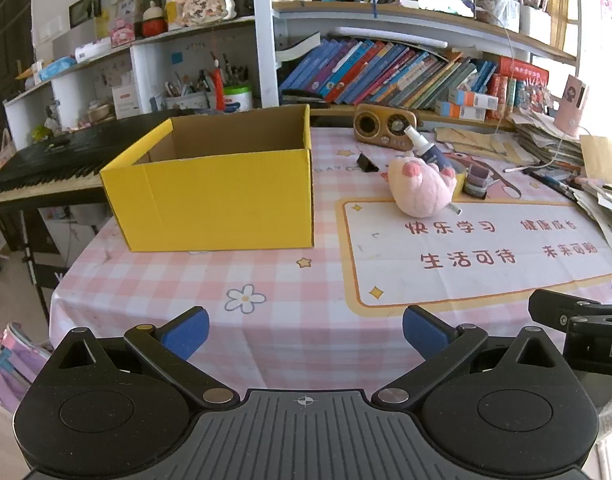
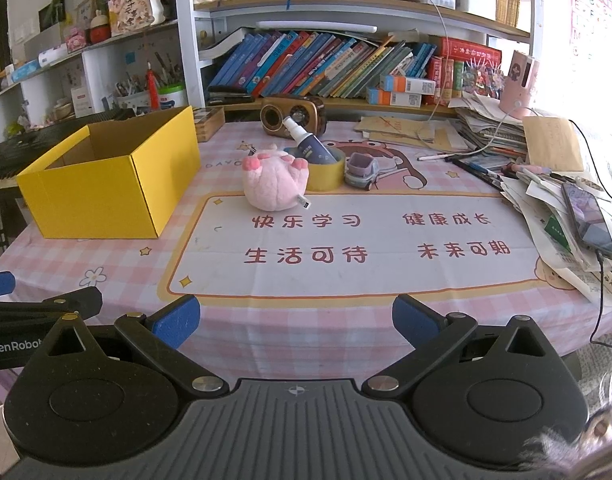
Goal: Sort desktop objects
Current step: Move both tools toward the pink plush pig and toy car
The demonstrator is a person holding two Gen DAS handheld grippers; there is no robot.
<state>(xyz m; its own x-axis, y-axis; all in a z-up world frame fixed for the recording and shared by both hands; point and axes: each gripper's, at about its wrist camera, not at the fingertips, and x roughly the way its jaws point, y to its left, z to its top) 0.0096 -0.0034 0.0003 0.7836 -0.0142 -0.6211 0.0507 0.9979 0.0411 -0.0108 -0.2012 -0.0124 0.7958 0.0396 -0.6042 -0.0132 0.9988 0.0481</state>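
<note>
An open yellow cardboard box (image 1: 217,196) (image 2: 105,196) stands on the left of the pink checked desk. Right of it lies a pink plush toy (image 1: 422,190) (image 2: 275,184). Behind the toy a dark spray bottle (image 1: 428,150) (image 2: 312,144) leans in a yellow tape roll (image 2: 330,172), with a small grey toy car (image 2: 362,170) beside it and a black binder clip (image 1: 366,162) further left. My left gripper (image 1: 306,332) and right gripper (image 2: 295,322) both hover open over the desk's near edge, nothing between their blue pads.
A brown retro radio (image 1: 386,126) (image 2: 293,114) sits at the back under shelves of books. Piles of paper, pens and a phone (image 2: 590,216) on a cable crowd the right side. A black keyboard (image 1: 45,164) stands left of the desk.
</note>
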